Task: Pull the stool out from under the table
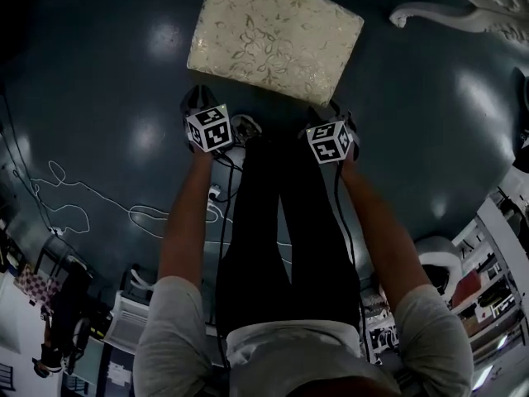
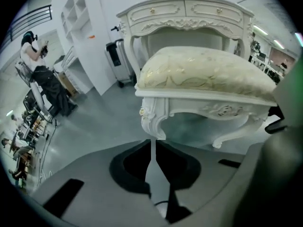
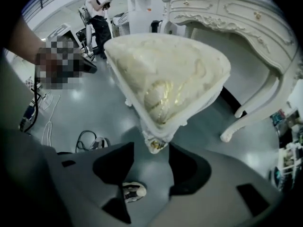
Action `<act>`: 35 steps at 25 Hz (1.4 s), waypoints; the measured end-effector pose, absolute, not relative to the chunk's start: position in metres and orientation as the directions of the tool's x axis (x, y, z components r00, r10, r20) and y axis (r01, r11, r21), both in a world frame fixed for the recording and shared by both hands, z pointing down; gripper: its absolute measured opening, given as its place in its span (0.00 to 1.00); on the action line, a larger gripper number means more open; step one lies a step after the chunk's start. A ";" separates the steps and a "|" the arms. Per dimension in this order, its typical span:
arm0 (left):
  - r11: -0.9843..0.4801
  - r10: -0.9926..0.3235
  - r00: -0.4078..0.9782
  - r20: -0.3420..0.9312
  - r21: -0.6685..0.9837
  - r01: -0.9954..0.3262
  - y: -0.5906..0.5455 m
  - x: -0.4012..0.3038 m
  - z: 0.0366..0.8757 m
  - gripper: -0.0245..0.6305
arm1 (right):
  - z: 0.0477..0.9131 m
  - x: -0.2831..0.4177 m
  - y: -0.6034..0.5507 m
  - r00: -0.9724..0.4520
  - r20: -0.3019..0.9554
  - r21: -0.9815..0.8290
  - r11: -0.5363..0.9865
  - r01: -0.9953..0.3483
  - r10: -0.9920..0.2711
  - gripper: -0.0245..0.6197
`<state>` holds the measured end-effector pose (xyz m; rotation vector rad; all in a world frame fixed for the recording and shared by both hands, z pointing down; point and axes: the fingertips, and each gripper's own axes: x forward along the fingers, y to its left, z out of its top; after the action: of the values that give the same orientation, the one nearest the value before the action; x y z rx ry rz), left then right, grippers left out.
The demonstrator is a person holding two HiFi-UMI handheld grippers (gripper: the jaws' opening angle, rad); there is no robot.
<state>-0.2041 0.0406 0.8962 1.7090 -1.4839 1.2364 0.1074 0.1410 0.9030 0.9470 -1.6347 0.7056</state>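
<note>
The stool (image 1: 277, 35) stands on the floor (image 1: 107, 81) at 12 o'clock from both tools, clear of the table (image 1: 471, 11) at 2 o'clock; the left tool (image 2: 152, 148) is clenched, empty, just short of a stool leg; the right tool (image 3: 152, 156) is released, a stool corner just beyond its parted jaws.

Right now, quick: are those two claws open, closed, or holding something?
Left gripper: fingers closed, holding nothing; the stool stands just beyond them.
Right gripper: fingers open, stool corner at their tips, not gripped.
</note>
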 end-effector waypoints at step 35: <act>-0.130 -0.795 0.226 0.563 0.205 -0.970 0.031 -0.018 0.402 0.06 | 0.398 0.099 0.036 -0.415 0.560 -0.057 0.466 -0.883 -0.718 0.06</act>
<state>-0.0177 0.0306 0.4018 1.9767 -1.6183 0.4339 0.0986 0.0364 0.3981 1.3330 -2.2553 0.4782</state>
